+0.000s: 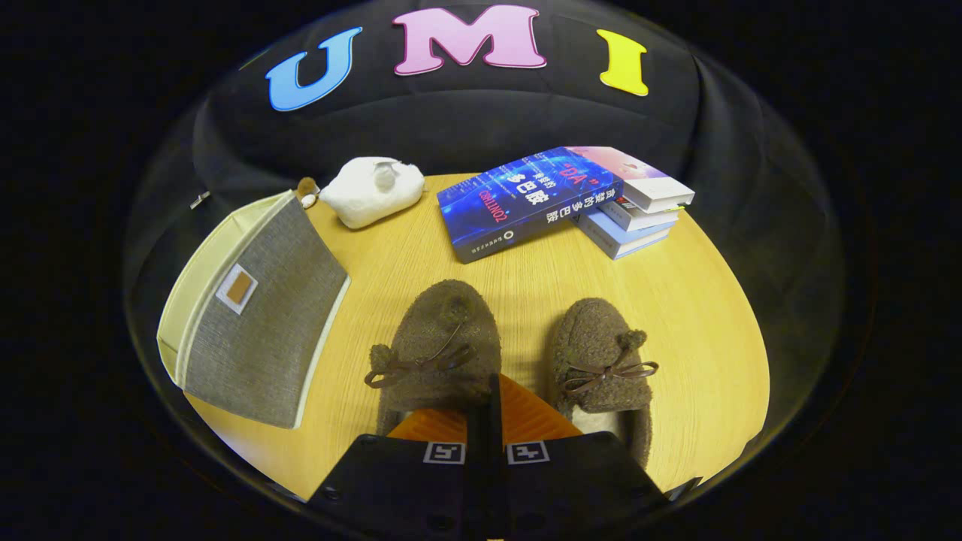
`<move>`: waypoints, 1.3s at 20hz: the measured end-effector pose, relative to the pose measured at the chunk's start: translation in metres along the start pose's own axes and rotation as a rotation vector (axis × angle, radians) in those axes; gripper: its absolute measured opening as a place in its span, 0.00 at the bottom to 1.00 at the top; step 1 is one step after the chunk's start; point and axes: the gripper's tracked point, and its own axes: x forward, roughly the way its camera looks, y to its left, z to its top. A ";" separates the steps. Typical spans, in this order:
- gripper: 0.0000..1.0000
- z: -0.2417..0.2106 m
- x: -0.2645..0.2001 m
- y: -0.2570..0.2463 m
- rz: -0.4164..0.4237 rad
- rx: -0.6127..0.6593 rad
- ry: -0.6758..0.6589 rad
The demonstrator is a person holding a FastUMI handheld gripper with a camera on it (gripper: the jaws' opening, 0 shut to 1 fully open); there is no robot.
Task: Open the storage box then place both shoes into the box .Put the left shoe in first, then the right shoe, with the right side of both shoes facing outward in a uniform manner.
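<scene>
The task is sitting at its very start, as far as this view is showing. The storage box (pixel 252 312) is lying over to the left of the shoes on the worktop (pixel 699 315), its lid apparently closed, so opening it is still to do. Both shoes are resting side by side on the wood, outside the box: the left shoe (pixel 440 338) is lying just ahead of the gripper (pixel 487 409), the right shoe (pixel 605 357) near it on the other side. The jaws are pressed together with nothing between them, hanging over the heel end of the left shoe. Beyond the shoes, a stack of books (pixel 560 199) and a white plush toy (pixel 373 191) are sitting near the far edge.
</scene>
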 end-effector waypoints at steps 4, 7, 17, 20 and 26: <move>0.05 0.048 -0.034 0.015 -0.015 0.033 -0.043; 0.05 0.091 -0.059 0.048 0.019 0.028 -0.096; 0.05 0.166 -0.094 0.203 0.189 0.062 -0.141; 0.05 0.165 -0.085 0.241 0.204 0.070 -0.135; 0.05 0.132 -0.045 0.288 0.144 0.091 -0.080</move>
